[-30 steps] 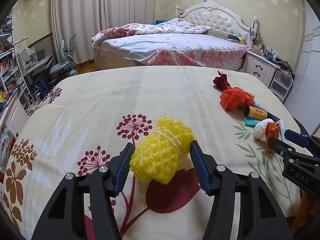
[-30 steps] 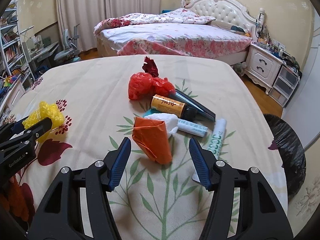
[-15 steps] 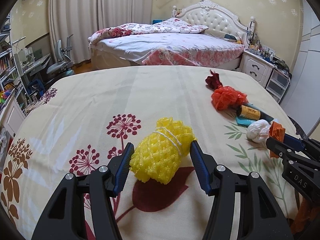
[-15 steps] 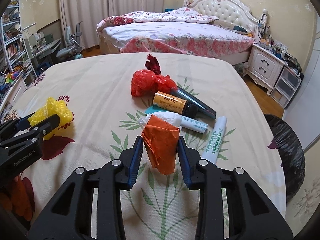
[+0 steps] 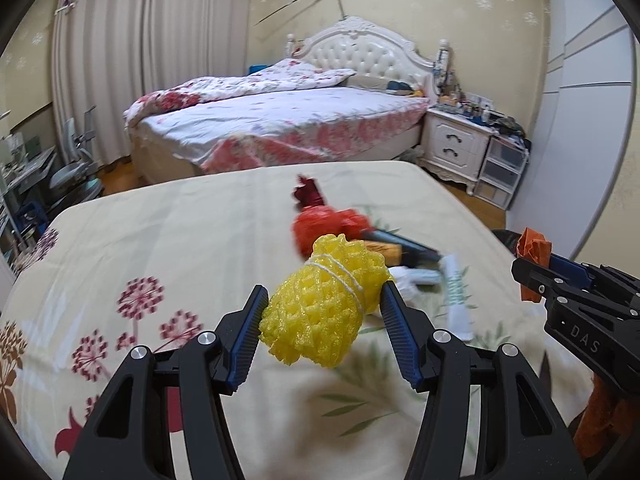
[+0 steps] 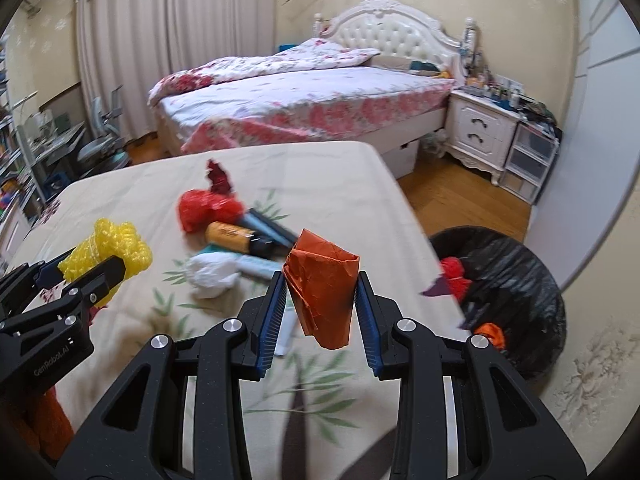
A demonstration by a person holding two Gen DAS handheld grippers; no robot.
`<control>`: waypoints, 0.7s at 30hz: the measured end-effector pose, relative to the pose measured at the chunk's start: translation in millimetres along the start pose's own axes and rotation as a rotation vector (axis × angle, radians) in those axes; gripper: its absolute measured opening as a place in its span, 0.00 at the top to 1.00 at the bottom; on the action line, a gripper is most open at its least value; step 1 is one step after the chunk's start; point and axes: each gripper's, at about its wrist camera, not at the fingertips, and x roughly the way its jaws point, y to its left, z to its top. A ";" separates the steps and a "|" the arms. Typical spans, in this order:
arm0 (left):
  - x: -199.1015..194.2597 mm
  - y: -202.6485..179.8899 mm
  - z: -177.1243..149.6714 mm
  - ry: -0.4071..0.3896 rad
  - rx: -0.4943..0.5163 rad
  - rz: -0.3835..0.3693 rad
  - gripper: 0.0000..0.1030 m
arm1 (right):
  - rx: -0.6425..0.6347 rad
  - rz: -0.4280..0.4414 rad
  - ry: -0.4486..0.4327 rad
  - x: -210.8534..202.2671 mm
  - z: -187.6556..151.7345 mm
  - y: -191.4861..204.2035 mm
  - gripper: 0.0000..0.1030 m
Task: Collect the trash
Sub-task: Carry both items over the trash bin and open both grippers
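Observation:
My left gripper is shut on a yellow foam net bundle tied with white string, held above the flowered bedcover. It also shows in the right wrist view, where the yellow foam net bundle sits at the left. My right gripper is shut on a crumpled orange paper bag, lifted off the cover. In the left wrist view the orange paper bag pokes out at the far right. To the right of the bed stands a black-lined trash bin with red and orange scraps inside.
Left on the cover are a red mesh bag, a yellow-and-black can, a dark tube, a white wad and a white tube. Beyond lie a large bed, a white nightstand and wooden floor.
The right gripper's jaws closed on the orange paper bag and lifted it. Both grippers, each with its load, rose and swung right, bringing the trash bin into the right wrist view.

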 end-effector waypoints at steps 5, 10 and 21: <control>13.0 -31.1 13.5 0.000 0.017 -0.065 0.45 | 0.057 -0.089 -0.028 -4.1 3.0 -44.1 0.67; 24.2 -64.5 27.3 -0.020 0.062 -0.108 0.45 | 0.118 -0.166 -0.040 -1.1 4.8 -86.4 0.67; 61.7 -140.6 49.5 -0.047 0.166 -0.170 0.45 | 0.224 -0.260 -0.025 29.0 8.2 -149.7 0.66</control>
